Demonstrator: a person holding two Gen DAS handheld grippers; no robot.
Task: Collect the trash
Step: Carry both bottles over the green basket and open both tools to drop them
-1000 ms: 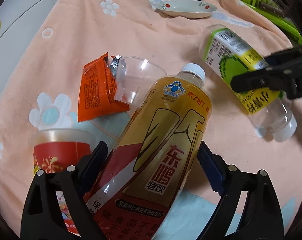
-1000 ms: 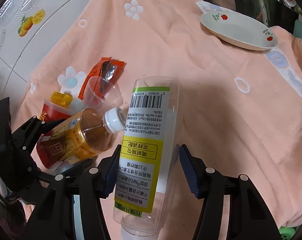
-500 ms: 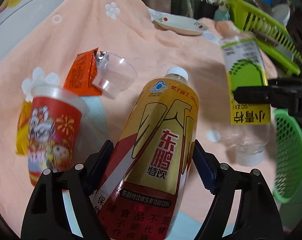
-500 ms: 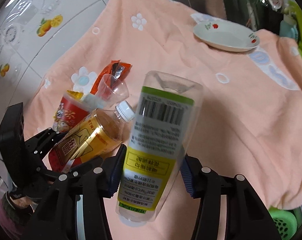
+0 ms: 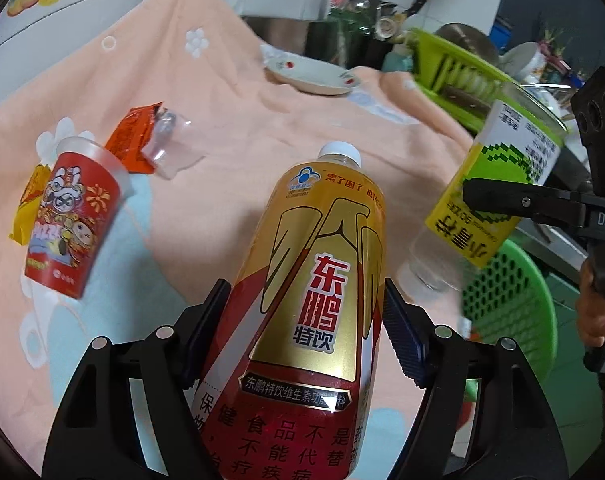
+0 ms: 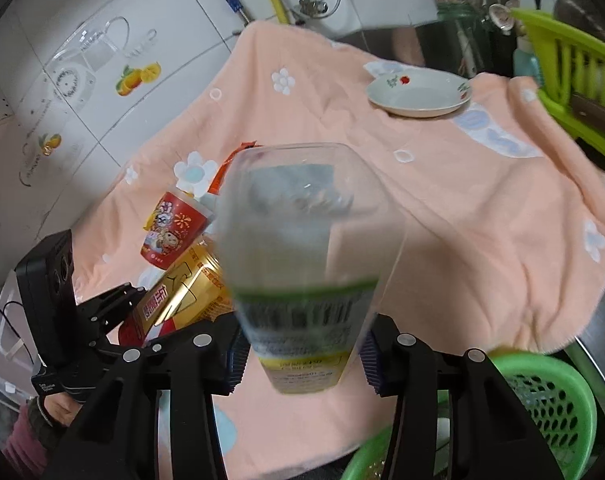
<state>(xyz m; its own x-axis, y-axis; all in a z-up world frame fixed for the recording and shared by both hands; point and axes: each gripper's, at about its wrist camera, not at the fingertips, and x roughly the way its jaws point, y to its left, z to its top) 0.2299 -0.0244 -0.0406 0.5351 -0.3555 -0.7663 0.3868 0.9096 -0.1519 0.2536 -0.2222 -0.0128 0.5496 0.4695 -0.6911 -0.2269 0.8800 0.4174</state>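
Note:
My left gripper is shut on a gold and red drink bottle with a white cap, held above the peach cloth; it also shows in the right wrist view. My right gripper is shut on a clear empty bottle with a yellow-green label, bottom up, cap end pointing down; it also shows in the left wrist view, above a green basket. A red paper cup, an orange wrapper, a clear plastic cup and a yellow packet lie on the cloth.
A white plate with red fruit prints sits at the far side of the cloth. The green basket stands below the cloth's near edge. A lime dish rack and kitchen utensils stand at the right rear. White tiled wall is at the left.
Both grippers have lifted their bottles up and back from the cloth. The clear bottle has swung upright, cap down, over the green basket, which has come into view.

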